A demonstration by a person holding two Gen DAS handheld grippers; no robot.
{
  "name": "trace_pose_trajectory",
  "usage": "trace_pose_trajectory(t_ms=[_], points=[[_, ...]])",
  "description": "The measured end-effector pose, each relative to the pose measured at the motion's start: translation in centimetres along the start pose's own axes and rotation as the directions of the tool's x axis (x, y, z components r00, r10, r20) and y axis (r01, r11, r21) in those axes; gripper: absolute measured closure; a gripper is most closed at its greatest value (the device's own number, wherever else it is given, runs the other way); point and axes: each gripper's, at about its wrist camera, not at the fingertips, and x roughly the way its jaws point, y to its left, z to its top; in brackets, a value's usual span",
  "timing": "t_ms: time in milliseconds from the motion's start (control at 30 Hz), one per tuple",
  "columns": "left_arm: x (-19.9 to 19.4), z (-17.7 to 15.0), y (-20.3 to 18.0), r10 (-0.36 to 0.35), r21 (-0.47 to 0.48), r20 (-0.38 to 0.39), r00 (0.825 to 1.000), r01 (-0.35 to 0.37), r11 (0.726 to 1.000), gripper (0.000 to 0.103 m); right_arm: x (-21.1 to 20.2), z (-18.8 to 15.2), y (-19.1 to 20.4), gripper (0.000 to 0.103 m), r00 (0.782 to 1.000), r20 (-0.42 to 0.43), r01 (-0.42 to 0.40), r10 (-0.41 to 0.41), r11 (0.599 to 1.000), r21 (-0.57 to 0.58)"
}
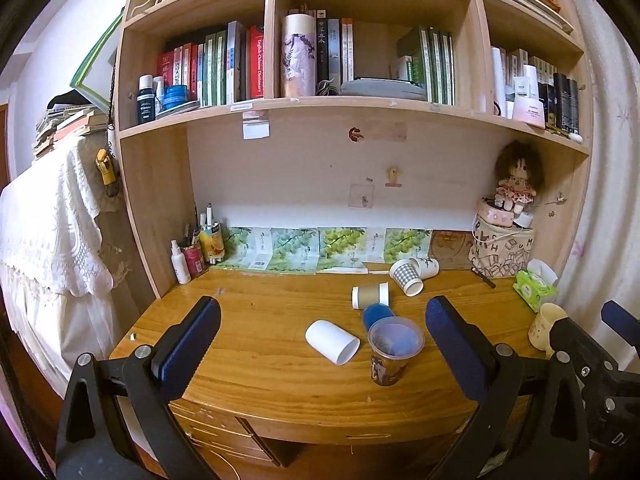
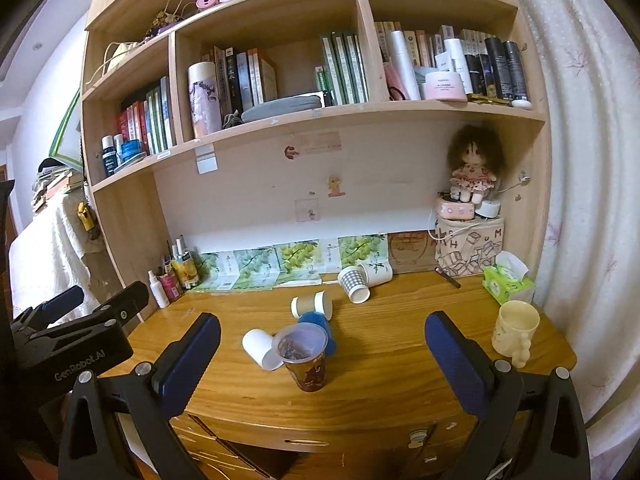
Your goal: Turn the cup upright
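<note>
Several cups lie on their sides on the wooden desk [image 1: 260,360]: a white cup [image 1: 332,341] [image 2: 262,348], a blue cup [image 1: 376,314] [image 2: 320,326], a brown-banded paper cup [image 1: 370,295] [image 2: 312,305], a checked cup [image 1: 406,277] [image 2: 353,284] and a white printed cup [image 1: 426,267] [image 2: 376,273]. A printed plastic cup [image 1: 394,350] [image 2: 305,356] stands upright. A cream mug [image 1: 546,326] [image 2: 514,330] stands upright at the right. My left gripper [image 1: 322,344] and right gripper [image 2: 322,346] are open and empty, held before the desk's front edge.
A green tissue pack [image 1: 534,286] [image 2: 506,282], a printed bag [image 1: 502,250] with a doll [image 1: 516,184] on top, and pen holders with a spray bottle [image 1: 180,262] line the back. Shelves of books hang above. Drawers sit below the desk edge.
</note>
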Motion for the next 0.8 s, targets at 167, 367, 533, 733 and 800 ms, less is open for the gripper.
trace_pose_trajectory(t_ms=[167, 367, 533, 733, 800], points=[[0.2, 0.0, 0.2, 0.004, -0.005, -0.002, 1.0, -0.004, 1.0, 0.001, 0.4, 0.1, 0.3, 0.001, 1.0, -0.008, -0.014, 0.014, 1.0, -0.005], [0.4, 0.0, 0.4, 0.003, -0.008, -0.011, 1.0, -0.003, 1.0, 0.001, 0.9, 0.2, 0.6, 0.001, 1.0, -0.019, -0.023, 0.023, 1.0, -0.004], [0.7, -0.1, 0.5, -0.004, -0.01, -0.028, 1.0, 0.004, 1.0, 0.001, 1.3, 0.1, 0.9, 0.001, 0.999, -0.036, -0.03, 0.03, 1.0, -0.002], [0.7, -0.3, 0.8, -0.004, -0.02, -0.049, 0.999, 0.003, 1.0, 0.001, 1.4, -0.1, 1.2, 0.001, 0.998, -0.052, -0.03, 0.03, 1.0, -0.001], [0.6, -0.4, 1.0, -0.007, -0.027, -0.056, 0.998, 0.005, 1.0, 0.001, 1.4, -0.2, 1.3, 0.001, 0.998, -0.061, -0.032, 0.032, 0.999, -0.001]])
